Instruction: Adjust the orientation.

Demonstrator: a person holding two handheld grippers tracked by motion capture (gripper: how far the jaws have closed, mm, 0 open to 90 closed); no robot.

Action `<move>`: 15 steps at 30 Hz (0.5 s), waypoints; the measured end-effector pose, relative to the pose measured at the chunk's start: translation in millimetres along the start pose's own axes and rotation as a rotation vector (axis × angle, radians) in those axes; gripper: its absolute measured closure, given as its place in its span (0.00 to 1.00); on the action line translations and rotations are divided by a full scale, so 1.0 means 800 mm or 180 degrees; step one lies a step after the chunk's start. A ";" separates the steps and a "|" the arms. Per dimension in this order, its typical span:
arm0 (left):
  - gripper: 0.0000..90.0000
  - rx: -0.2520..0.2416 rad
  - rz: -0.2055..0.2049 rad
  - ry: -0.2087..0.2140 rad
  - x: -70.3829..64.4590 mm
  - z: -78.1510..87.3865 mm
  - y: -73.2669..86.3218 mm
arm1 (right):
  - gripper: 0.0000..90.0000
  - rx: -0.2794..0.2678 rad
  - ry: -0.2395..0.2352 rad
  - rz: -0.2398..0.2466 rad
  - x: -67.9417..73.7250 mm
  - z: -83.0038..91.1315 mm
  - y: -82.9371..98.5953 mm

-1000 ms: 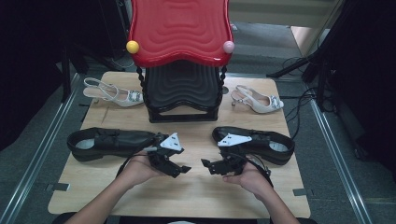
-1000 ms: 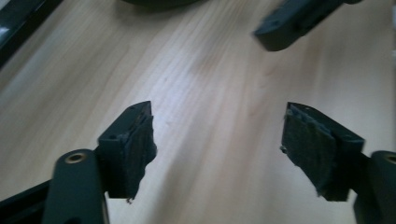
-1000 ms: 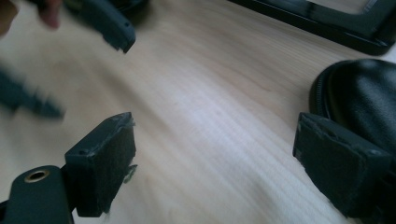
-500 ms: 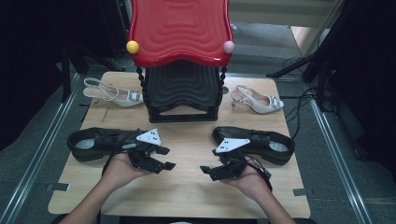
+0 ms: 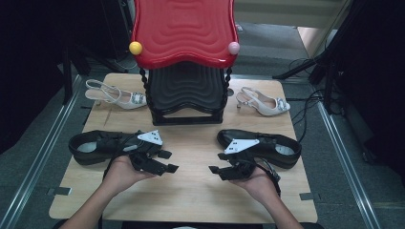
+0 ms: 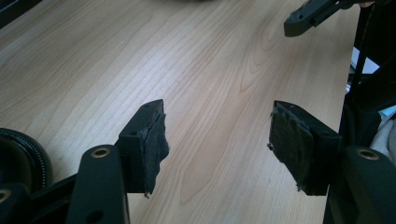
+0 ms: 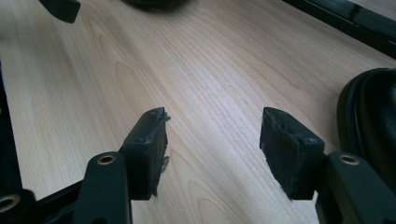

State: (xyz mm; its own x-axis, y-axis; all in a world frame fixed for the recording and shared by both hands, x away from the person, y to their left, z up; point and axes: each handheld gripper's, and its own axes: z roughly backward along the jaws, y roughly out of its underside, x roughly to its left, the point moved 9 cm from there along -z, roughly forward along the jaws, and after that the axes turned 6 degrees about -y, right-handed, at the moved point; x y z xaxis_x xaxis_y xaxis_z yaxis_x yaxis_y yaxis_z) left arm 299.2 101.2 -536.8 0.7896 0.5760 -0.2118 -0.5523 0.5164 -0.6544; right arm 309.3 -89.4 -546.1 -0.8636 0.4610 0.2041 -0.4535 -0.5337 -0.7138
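My left gripper (image 5: 168, 161) hovers open over the wooden table (image 5: 191, 200), just right of a black leather shoe (image 5: 95, 145). Its padded jaws (image 6: 217, 140) stand wide apart with nothing between them, and the shoe's edge (image 6: 18, 154) shows at the lower left. My right gripper (image 5: 218, 162) is open too, facing the left one, in front of a second black shoe (image 5: 274, 145). Only bare wood lies between its jaws (image 7: 212, 140), with that shoe's toe (image 7: 373, 116) at the right.
A red wavy-topped stand (image 5: 184, 28) sits over a black one (image 5: 186, 93) at the back centre. One white slingback heel (image 5: 117, 97) lies to its left and another (image 5: 264, 102) to its right. Cables trail off the table's right side.
My left gripper slid left toward the black shoe, then came partway back to the right. The right gripper has barely shifted. Both stay open.
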 end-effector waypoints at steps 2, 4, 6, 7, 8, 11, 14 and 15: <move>0.40 -0.0043 -0.0025 0.0002 -0.001 0.000 -0.001 | 0.48 -0.0009 0.0018 -0.0008 -0.002 0.000 0.000; 0.41 -0.0049 -0.0103 -0.0044 -0.002 -0.001 -0.001 | 0.48 -0.0012 0.0024 -0.0021 -0.003 0.001 0.000; 0.40 -0.0036 -0.0123 -0.0061 -0.003 -0.001 0.000 | 0.50 -0.0019 0.0018 -0.0031 -0.004 0.001 0.001; 0.40 -0.0033 -0.0128 -0.0042 -0.003 -0.001 0.000 | 0.50 -0.0011 -0.0002 -0.0050 -0.003 0.002 0.002; 0.40 -0.0027 -0.0132 -0.0041 -0.003 0.000 0.000 | 0.50 -0.0019 -0.0010 -0.0028 -0.004 0.002 0.003; 0.41 0.0000 -0.0164 -0.0100 0.000 0.004 0.003 | 0.49 0.0017 -0.0027 0.0017 -0.005 0.001 0.002; 0.41 -0.0027 -0.0125 -0.0115 0.002 0.009 0.004 | 0.48 -0.0018 -0.0067 0.0025 -0.004 0.001 -0.001; 0.42 -0.0042 -0.0099 -0.0053 0.001 0.012 0.005 | 0.48 -0.0018 -0.0061 0.0044 -0.004 0.001 -0.002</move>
State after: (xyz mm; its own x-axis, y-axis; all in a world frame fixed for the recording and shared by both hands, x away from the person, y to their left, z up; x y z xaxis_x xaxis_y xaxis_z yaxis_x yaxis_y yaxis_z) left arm 295.1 110.2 -532.8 0.8018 0.5701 -0.1791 -0.5238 0.5260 -0.6701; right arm 312.4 -90.4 -545.0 -0.8739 0.4399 0.2068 -0.4403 -0.5359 -0.7204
